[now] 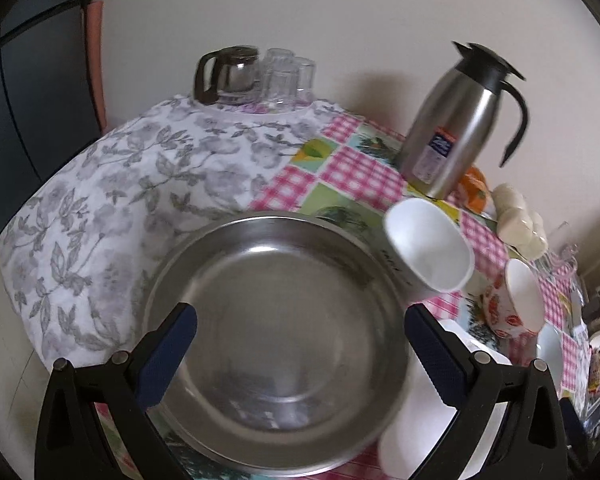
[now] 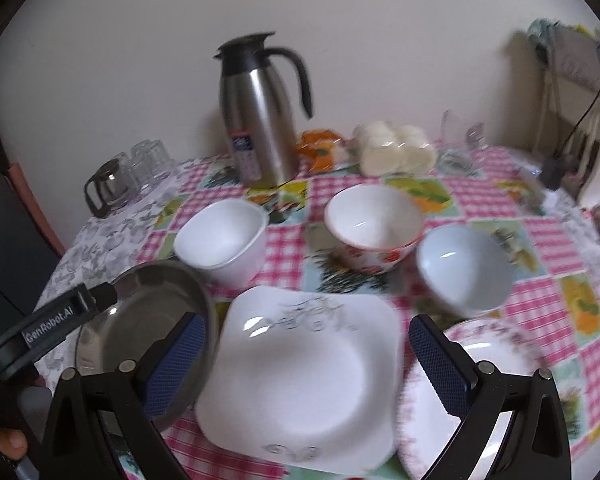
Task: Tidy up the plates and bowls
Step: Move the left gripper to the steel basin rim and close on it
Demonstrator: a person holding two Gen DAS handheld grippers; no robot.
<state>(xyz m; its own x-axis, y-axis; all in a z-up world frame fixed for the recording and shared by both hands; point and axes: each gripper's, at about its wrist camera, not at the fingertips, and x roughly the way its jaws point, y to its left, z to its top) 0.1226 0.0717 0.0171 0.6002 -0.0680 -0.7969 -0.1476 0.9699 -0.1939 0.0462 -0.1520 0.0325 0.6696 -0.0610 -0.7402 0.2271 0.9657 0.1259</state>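
Observation:
A wide steel bowl (image 1: 276, 340) fills the left wrist view, and my left gripper (image 1: 300, 356) hangs open above it, one finger over each side. In the right wrist view the same steel bowl (image 2: 148, 320) lies at the left. A square white plate (image 2: 304, 376) with a grey flower print lies under my open right gripper (image 2: 304, 360). Behind the plate stand a white square bowl (image 2: 224, 240), a red-flowered bowl (image 2: 374, 228) and a pale blue bowl (image 2: 464, 268). A round plate with a pink-patterned rim (image 2: 480, 360) lies at the right.
A steel thermos jug (image 2: 260, 120) stands at the back near the wall. A glass carafe (image 2: 108, 188) and upturned glasses (image 2: 148, 160) are at the back left. Round white items (image 2: 396, 148) and orange packets (image 2: 320, 148) lie behind the bowls. A grey-flowered cloth (image 1: 100, 200) covers the table's left part.

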